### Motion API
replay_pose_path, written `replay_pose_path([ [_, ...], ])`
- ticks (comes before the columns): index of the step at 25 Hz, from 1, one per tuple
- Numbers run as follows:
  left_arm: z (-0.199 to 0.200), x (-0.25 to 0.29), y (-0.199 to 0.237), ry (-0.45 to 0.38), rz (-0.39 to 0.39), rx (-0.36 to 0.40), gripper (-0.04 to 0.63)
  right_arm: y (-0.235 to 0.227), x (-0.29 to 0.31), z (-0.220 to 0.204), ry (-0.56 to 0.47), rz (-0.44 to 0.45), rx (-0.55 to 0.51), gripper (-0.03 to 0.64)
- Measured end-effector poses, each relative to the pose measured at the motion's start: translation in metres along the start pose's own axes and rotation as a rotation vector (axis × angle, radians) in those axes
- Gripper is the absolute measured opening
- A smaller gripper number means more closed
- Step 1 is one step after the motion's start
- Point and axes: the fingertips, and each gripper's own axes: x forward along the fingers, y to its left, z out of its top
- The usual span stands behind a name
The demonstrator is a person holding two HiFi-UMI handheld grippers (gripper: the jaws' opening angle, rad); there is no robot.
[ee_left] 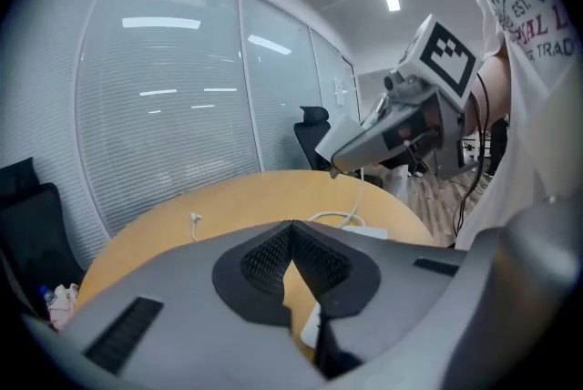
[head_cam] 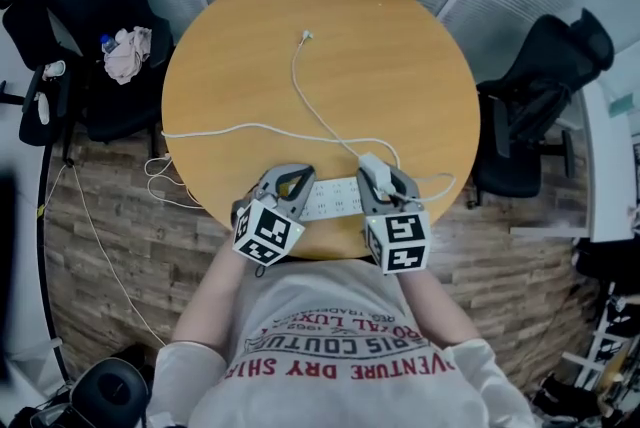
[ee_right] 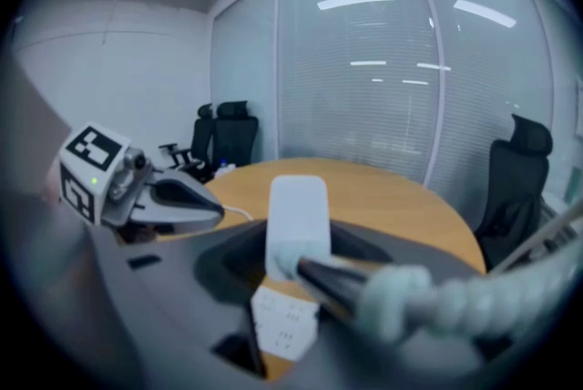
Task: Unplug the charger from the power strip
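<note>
The person's 2 forearms reach forward from the body, elbows out. They bring both grippers close together over the near edge of the round table [head_cam: 400,66], with the jaws pointing away from the person. The white power strip [head_cam: 332,198] lies between them along that edge.

The left gripper [ee_left: 291,227] sits over the strip's left end, its 2 pads pressed together on nothing. The strip shows through the gap below the pads, but I cannot tell whether the gripper bears on it.

The right gripper [ee_right: 296,242] has its jaws clamped on the white charger [ee_right: 297,206] at the strip's right end, with the socket face just beneath. I cannot tell whether the pins have left the socket.

The step in hand looks to be the pull itself. It would go best as a straight lift along the pins, without rocking. The left gripper should press the strip down, because a light strip would likely rise with the plug. The smooth casing may slip, so a firm squeeze is wise.

Farther off, the charger's cable [head_cam: 310,101] runs across the table to a free connector [head_cam: 305,37]. It looks slack, so it should drag little. The strip's own cord [head_cam: 230,128] leaves over the left edge.
</note>
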Motion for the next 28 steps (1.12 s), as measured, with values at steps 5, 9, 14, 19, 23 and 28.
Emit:
replay_pose_path([
  [5,0.047,-0.037,0.028,-0.124,0.098,0.005,0.034,0.002,-0.005,0.034,-0.073,0.018,0.01,0.155],
  [9,0.083,-0.072,0.055,-0.244,0.198,-0.088,0.032,0.006,-0.014,0.062,-0.149,0.033,0.017,0.155],
  [14,0.098,-0.107,0.078,-0.32,0.275,-0.201,0.034,0.017,-0.03,0.082,-0.25,0.066,0.018,0.155],
  [19,0.108,-0.122,0.079,-0.343,0.314,-0.207,0.032,0.019,-0.044,0.093,-0.332,0.09,0.02,0.155],
  [23,0.107,-0.122,0.074,-0.322,0.316,-0.205,0.032,0.024,-0.047,0.096,-0.356,0.106,0.024,0.155],
  [28,0.109,-0.12,0.069,-0.324,0.308,-0.185,0.032,0.024,-0.05,0.094,-0.362,0.112,0.026,0.155],
])
